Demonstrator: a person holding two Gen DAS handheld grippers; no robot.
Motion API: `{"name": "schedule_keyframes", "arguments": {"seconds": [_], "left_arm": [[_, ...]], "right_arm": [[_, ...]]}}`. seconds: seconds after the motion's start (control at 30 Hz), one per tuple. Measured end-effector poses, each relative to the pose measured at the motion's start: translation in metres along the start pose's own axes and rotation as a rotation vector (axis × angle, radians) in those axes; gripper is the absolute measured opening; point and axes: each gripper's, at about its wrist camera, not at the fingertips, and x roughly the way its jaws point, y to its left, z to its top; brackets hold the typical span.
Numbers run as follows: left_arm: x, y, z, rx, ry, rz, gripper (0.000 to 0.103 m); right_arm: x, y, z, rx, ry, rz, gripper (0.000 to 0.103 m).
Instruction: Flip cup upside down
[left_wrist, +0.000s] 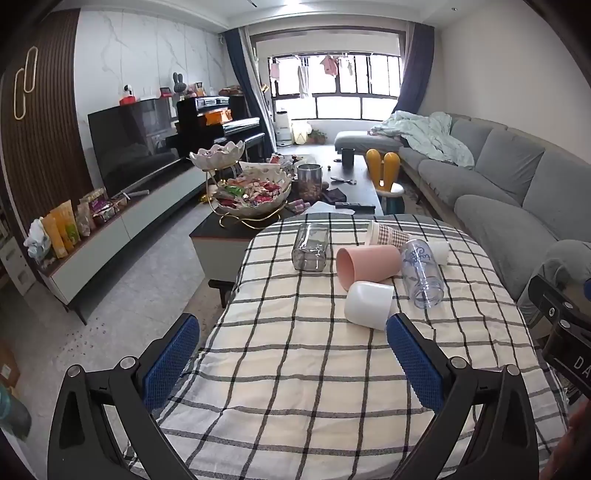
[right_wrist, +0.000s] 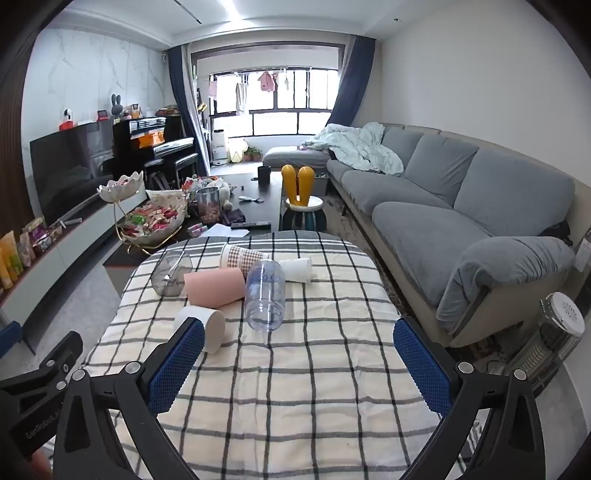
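Six cups lie on their sides on the desk (left_wrist: 295, 369), which we see covered with a checked cloth, and none of them is held. In the left wrist view they sit in the centre-right of the frame: a smoky glass cup (left_wrist: 310, 248) at the left of the group, a pink cup (left_wrist: 367, 265) beside it, a white cup (left_wrist: 369, 304) just below the pink one and touching it, a clear plastic cup (left_wrist: 421, 274) with blue print to the right, a checked paper cup (left_wrist: 388, 233) behind the pink one, and a small white cup (left_wrist: 439, 252) behind the clear one.

Our left hand-held gripper (left_wrist: 293, 350) hangs over the cloth with its jaws spread wide and nothing between them — its right pad reaches up just beside the white cup, though we cannot tell whether it touches.

Our right hand-held gripper (right_wrist: 299, 354) is likewise spread wide and holds nothing. In its view the white cup (right_wrist: 207, 325) sits at centre-left, partly behind the left pad — the clear plastic cup (right_wrist: 265, 295) lies above the gap between the pads.
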Motion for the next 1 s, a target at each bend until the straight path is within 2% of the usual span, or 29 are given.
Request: {"name": "schedule_keyframes", "arguments": {"seconds": [1.0], "left_arm": [[-0.0001, -0.0002, -0.0002, 0.003, -0.008, 0.003, 0.103]], "right_arm": [[-0.0010, -0.0016, 0.0003, 0.006, 0.002, 0.004, 0.103]]}}
